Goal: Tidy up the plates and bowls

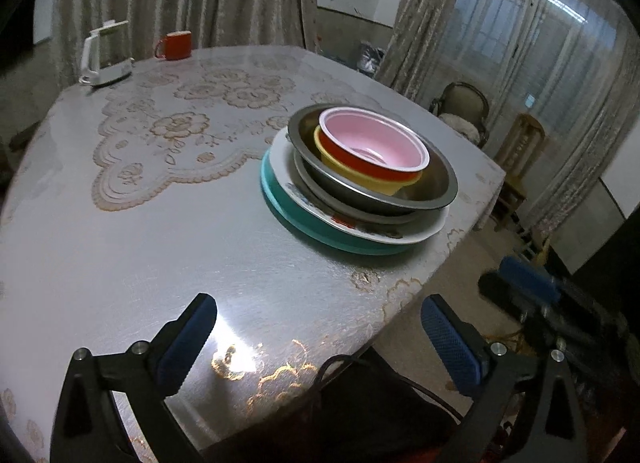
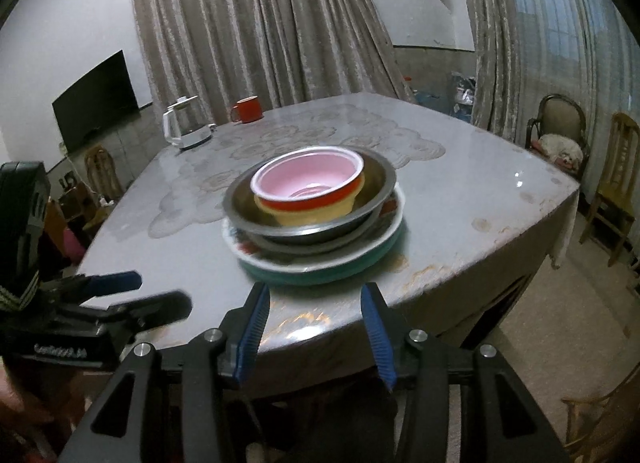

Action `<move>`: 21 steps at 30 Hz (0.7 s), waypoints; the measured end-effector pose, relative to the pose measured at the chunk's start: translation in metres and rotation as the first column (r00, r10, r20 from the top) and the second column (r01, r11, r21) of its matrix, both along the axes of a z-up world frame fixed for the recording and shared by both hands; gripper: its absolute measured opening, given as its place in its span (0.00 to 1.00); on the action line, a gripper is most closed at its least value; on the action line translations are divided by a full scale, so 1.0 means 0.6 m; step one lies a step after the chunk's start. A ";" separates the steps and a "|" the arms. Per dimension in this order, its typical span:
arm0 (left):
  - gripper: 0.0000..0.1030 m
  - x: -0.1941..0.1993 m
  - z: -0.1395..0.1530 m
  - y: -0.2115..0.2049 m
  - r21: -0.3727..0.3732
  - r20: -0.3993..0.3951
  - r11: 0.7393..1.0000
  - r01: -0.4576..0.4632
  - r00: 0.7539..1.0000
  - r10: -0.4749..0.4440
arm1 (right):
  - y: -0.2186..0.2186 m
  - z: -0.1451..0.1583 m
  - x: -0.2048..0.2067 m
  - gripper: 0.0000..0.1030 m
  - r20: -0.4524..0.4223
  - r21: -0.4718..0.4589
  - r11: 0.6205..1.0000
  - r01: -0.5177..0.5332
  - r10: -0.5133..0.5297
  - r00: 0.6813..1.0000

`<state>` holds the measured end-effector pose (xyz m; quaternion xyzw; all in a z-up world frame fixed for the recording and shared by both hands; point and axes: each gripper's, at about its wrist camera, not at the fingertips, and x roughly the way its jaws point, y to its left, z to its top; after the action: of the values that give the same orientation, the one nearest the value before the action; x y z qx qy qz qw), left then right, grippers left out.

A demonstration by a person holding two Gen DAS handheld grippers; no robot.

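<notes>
My left hand-held gripper (image 1: 318,339) is spread wide and empty above the bench (image 1: 120,247); my right hand-held gripper (image 2: 314,329) gapes partly, empty. Beyond both, the pink-lined red bowl (image 1: 374,149) sits in a yellow bowl (image 1: 376,183), steel basin (image 1: 436,187), white plate (image 1: 400,233) and teal plate (image 1: 320,229).

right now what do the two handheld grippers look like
Both are black angular frames with silver bolts. The left gripper and right gripper each carry two fingers with textured blue pads. The left one's body shows small white lettering, too blurred to read.
</notes>
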<state>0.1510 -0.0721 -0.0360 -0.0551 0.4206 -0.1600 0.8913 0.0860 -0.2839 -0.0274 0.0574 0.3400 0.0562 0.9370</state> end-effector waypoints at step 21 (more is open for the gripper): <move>1.00 -0.043 0.031 -0.009 0.158 0.130 0.984 -0.080 0.990 0.060 | 0.020 -0.002 -0.019 0.46 -0.016 -0.017 1.000 0.011 -0.012 1.000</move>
<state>0.1250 -0.0774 -0.0175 0.0135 0.3737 -0.0968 0.9224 0.0747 -0.2718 -0.0288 0.0517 0.3477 0.0474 0.9350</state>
